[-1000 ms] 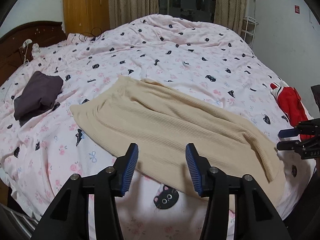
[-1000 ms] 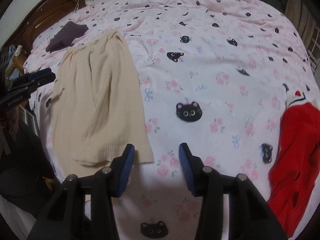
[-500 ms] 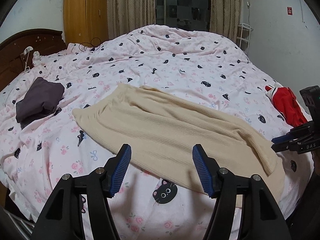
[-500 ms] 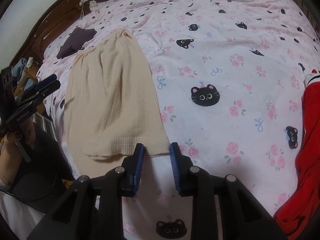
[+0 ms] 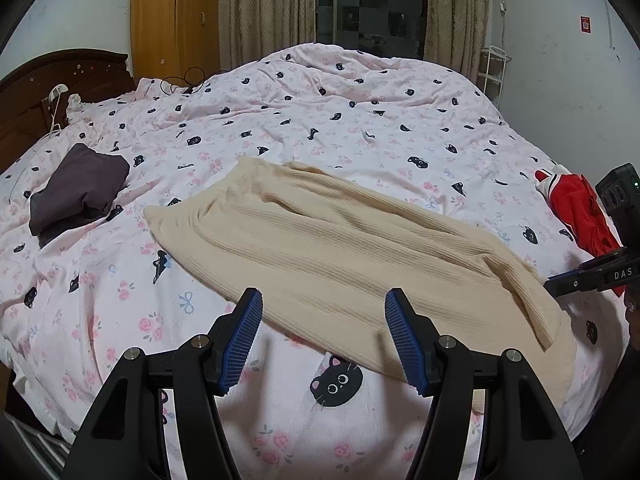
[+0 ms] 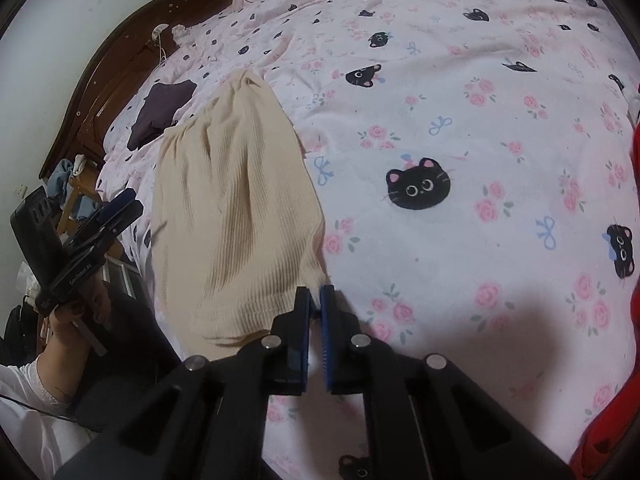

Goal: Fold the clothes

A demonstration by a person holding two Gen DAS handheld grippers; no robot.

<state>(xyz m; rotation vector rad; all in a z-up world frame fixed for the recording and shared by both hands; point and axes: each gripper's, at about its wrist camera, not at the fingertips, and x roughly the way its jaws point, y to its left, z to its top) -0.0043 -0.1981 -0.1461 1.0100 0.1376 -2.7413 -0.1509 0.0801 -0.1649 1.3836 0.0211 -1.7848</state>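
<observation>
Bedroom, dim: bed with pink cat-and-rose printed duvet [image 5: 360, 112], dark wooden headboard [image 6: 104, 80], orange wooden wardrobe [image 5: 172, 20], drab curtains [image 5: 264, 4] at the back. Cream ribbed knit garment [image 5: 340, 248] lies flat across the near side of the bed. Change noted: right tool [image 6: 315, 300], half shut half a second ago, is now pressed together, pinching the garment's near hem corner; left tool [image 5: 322, 336] has spread wider and hangs just short of the long near edge, not touching. Judgement: first corner secured, fold not begun. Also present: folded dark grey garment [image 5: 76, 188] towards the headboard; red garment [image 5: 580, 212] at the bed's far-right edge.
</observation>
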